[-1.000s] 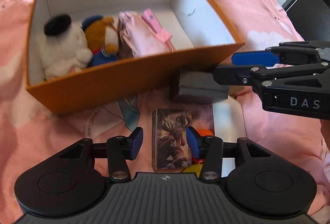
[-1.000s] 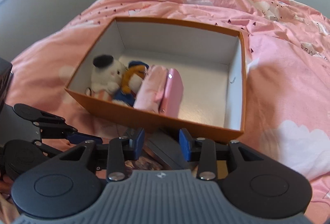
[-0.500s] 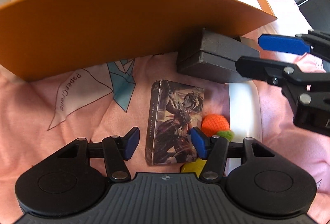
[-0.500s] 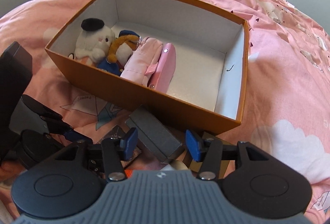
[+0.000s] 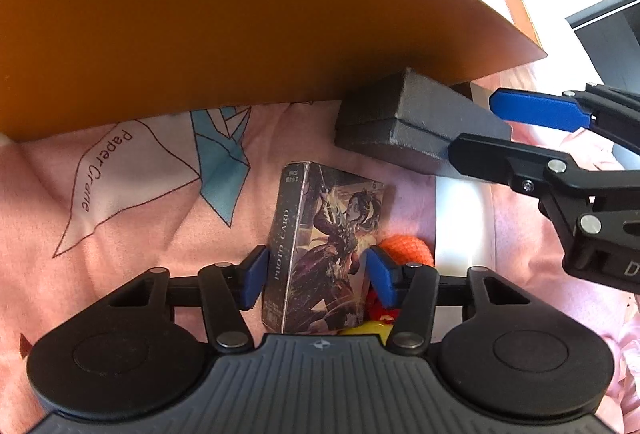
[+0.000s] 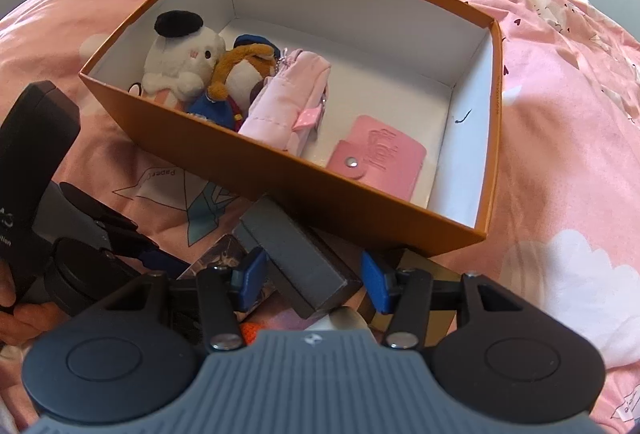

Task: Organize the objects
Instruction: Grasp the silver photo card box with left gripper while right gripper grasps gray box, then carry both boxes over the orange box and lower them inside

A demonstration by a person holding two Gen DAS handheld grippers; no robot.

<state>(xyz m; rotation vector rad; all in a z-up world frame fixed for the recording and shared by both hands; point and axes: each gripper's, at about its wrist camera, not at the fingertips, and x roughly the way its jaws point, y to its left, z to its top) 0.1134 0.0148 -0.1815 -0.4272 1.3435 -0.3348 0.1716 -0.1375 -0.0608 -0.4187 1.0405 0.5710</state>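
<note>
A dark photo card box (image 5: 320, 234) lies on the pink bedspread in front of the orange box (image 5: 200, 14). My left gripper (image 5: 318, 276) straddles it, jaws closing, pads almost at its long sides. A grey box (image 6: 304, 266) leans by the front wall of the orange box (image 6: 360, 202). My right gripper (image 6: 312, 276) stands open around the grey box (image 5: 420, 122) with small gaps. In the left wrist view the right gripper (image 5: 472, 126) comes in from the right.
Inside the orange box are a white plush (image 6: 180, 54), a brown plush (image 6: 236, 78), a pink pouch (image 6: 288, 94) and a flat pink card wallet (image 6: 380, 154). An orange knitted thing (image 5: 408, 248) and a white object (image 5: 460, 226) lie beside the card box. A hand (image 6: 16, 318) is at the left edge.
Both grippers have sunk closer to the bed. The left jaws widened, then narrowed around the card box; the right jaws widened around the grey box. The pink wallet now lies flat.
</note>
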